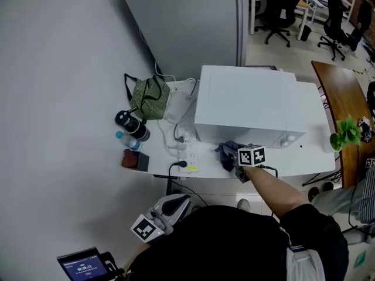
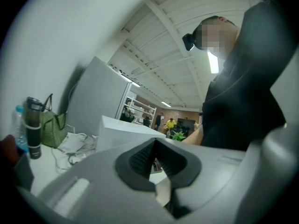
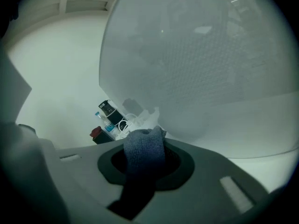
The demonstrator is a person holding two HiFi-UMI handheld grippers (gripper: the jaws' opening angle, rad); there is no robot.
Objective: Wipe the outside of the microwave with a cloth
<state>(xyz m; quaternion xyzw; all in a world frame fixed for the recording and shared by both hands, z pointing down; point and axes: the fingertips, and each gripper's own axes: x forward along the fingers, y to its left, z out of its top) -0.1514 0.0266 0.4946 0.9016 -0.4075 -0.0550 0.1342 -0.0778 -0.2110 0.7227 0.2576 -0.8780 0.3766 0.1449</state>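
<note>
The white microwave (image 1: 246, 104) stands on a white table (image 1: 316, 157). My right gripper (image 1: 234, 158) is at the lower left of the microwave's front, shut on a blue-grey cloth (image 1: 226, 153) that rests against it. In the right gripper view the cloth (image 3: 145, 149) sticks up between the jaws, with the microwave's grey front (image 3: 201, 69) close ahead. My left gripper (image 1: 174, 205) is held low by the person's body, short of the table, shut on nothing. In the left gripper view its pads (image 2: 142, 160) meet, and the microwave (image 2: 124, 132) lies beyond.
Left of the microwave are a green bag (image 1: 149, 98), a black flask (image 1: 130, 123), a water bottle (image 1: 124, 139), a dark red box (image 1: 133, 160), and a power strip (image 1: 190, 157) with cables. A plant (image 1: 345, 132) and wooden table (image 1: 345, 92) stand at the right.
</note>
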